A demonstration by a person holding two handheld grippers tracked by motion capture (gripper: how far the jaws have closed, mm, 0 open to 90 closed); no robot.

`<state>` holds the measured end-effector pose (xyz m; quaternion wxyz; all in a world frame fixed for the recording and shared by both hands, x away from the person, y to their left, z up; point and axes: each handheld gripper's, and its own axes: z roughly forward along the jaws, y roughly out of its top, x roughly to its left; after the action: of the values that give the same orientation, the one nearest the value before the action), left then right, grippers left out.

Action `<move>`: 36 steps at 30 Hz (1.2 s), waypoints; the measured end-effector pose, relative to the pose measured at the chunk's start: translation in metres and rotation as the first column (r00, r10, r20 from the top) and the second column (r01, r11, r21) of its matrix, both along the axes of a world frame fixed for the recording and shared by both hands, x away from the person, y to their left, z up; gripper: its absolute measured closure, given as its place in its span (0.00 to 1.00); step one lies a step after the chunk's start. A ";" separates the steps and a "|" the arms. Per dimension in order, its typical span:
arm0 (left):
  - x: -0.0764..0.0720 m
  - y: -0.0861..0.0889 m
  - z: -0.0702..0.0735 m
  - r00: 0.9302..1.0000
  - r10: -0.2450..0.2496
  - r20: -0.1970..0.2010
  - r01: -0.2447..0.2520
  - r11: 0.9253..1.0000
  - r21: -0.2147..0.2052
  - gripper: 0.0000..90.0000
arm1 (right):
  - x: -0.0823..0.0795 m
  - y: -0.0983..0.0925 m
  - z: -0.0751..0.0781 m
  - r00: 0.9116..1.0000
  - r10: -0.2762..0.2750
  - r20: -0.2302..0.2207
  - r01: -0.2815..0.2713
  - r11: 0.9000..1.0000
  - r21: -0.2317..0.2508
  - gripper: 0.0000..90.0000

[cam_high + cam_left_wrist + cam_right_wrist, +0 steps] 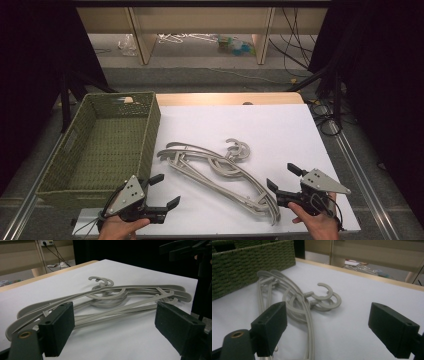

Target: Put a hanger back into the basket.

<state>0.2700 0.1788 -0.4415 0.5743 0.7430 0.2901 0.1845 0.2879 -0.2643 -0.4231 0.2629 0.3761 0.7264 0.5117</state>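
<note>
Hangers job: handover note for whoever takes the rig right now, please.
Left gripper: open, holding nothing, near the table's front edge beside the basket.
Right gripper: open, holding nothing, near the right end of the hangers.
Hangers: a grey pile, overlapping, hooks tangled together, lying flat on the white sheet between the two grippers.
Basket: green woven, on the left of the table, nothing seen inside it.
Done: nothing yet, no hanger is gripped or lifted.
Left: probably pick the hangers apart and put them in the basket, one at a time.
</note>
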 end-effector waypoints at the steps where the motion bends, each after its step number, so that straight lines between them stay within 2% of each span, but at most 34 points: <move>1: 0.000 0.000 0.000 1.000 -0.003 0.002 0.003 1.000 -0.006 0.18 | 0.000 0.000 0.000 1.000 0.001 -0.017 -0.001 1.000 -0.019 0.18; 5: 0.000 -0.001 0.000 1.000 -0.002 -0.003 0.002 1.000 -0.008 0.18 | 0.000 0.001 0.000 1.000 0.000 -0.023 -0.001 1.000 -0.030 0.18; 13: 0.000 0.000 0.000 1.000 -0.018 0.012 0.018 1.000 0.007 0.18 | 0.000 0.002 0.001 1.000 0.003 -0.013 -0.003 1.000 -0.021 0.18; 16: 0.000 -0.001 0.000 1.000 -0.011 0.004 0.011 1.000 -0.019 0.18 | 0.000 0.003 0.001 1.000 0.006 -0.018 -0.007 1.000 -0.024 0.18; 18: 0.000 -0.001 0.000 1.000 -0.010 0.004 0.010 1.000 -0.019 0.18 | 0.001 0.003 0.001 1.000 0.010 -0.021 -0.011 1.000 -0.025 0.18; 25: 0.001 -0.001 0.000 1.000 -0.007 0.007 0.007 1.000 -0.013 0.18 | 0.013 0.008 0.003 0.996 0.054 -0.066 -0.057 0.997 -0.057 0.18; 26: 0.001 -0.001 0.000 1.000 -0.007 0.007 0.007 1.000 -0.014 0.18 | 0.017 0.011 0.004 0.995 0.070 -0.075 -0.075 0.995 -0.068 0.18; 27: 0.000 0.000 0.000 1.000 -0.001 0.002 0.001 1.000 -0.004 0.18 | 0.021 0.012 0.005 0.993 0.085 -0.079 -0.093 0.991 -0.099 0.19; 28: 0.000 -0.001 0.000 1.000 -0.003 0.004 0.003 1.000 -0.002 0.18 | 0.029 0.017 0.005 0.989 0.100 -0.106 -0.113 0.985 -0.128 0.21; 29: 0.000 -0.001 0.000 1.000 -0.003 0.004 0.003 1.000 -0.002 0.18 | 0.029 0.017 0.005 0.989 0.100 -0.106 -0.113 0.985 -0.128 0.21; 30: 0.001 -0.001 0.000 1.000 -0.012 0.014 0.012 1.000 0.000 0.18 | 0.040 0.022 0.004 0.982 0.113 -0.152 -0.137 0.978 -0.156 0.25; 31: 0.001 -0.001 0.000 1.000 -0.012 0.014 0.012 1.000 0.000 0.18 | 0.040 0.022 0.004 0.982 0.113 -0.152 -0.137 0.978 -0.156 0.25; 32: 0.001 -0.001 0.000 1.000 -0.013 0.013 0.013 1.000 0.000 0.19 | 0.050 0.029 0.001 0.974 0.111 -0.198 -0.150 0.970 -0.192 0.26; 33: 0.001 -0.001 0.000 1.000 -0.016 0.014 0.016 1.000 0.005 0.19 | 0.050 0.029 0.001 0.974 0.111 -0.198 -0.150 0.970 -0.192 0.26; 34: 0.000 -0.002 -0.001 1.000 -0.010 0.002 0.010 1.000 -0.002 0.19 | 0.058 0.036 -0.003 0.960 0.132 -0.247 -0.190 0.955 -0.226 0.31; 35: 0.000 -0.002 -0.001 1.000 -0.011 0.001 0.011 1.000 -0.001 0.19 | 0.062 0.039 -0.005 0.951 0.133 -0.279 -0.203 0.950 -0.238 0.33; 36: 0.000 -0.002 -0.001 1.000 -0.011 0.001 0.011 1.000 -0.001 0.19 | 0.066 0.042 -0.008 0.947 0.134 -0.293 -0.212 0.944 -0.252 0.36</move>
<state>0.2703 0.1769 -0.4424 0.5759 0.7440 0.2859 0.1815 0.3535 -0.2225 -0.4309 0.1649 0.3357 0.8510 0.3687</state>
